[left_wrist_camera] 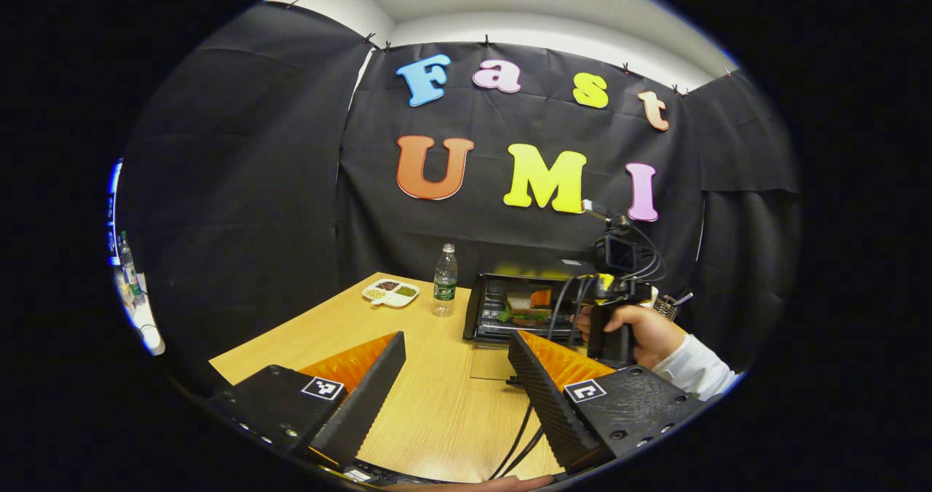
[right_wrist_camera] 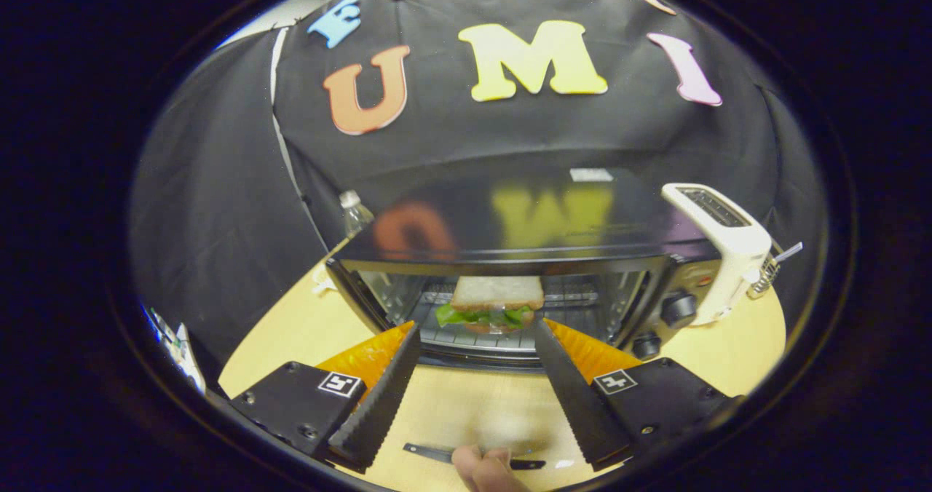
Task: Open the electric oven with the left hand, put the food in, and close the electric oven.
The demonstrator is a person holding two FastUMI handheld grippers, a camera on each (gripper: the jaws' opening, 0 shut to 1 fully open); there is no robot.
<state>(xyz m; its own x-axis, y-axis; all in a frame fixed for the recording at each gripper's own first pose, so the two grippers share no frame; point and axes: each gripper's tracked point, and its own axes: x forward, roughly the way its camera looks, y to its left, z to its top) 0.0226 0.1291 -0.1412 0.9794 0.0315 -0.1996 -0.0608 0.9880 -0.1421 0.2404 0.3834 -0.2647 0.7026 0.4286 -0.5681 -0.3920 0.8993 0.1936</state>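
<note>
Sandwich (right_wrist_camera: 496,301) inside open oven (right_wrist_camera: 510,259), right tool (right_wrist_camera: 477,339) apart

We saw the left gripper (left_wrist_camera: 455,368) with its two fingers spread wide apart and nothing between them, pointing forward and slightly down. Farther off in the left gripper view, the right gripper (left_wrist_camera: 610,310) stood upright, gripped by a hand (left_wrist_camera: 641,332) with a white sleeve (left_wrist_camera: 695,372) behind it. In the right gripper view, its fingers (right_wrist_camera: 382,397) were splayed wide too, empty, and a fingertip (right_wrist_camera: 484,466) showed at the bottom edge.
</note>
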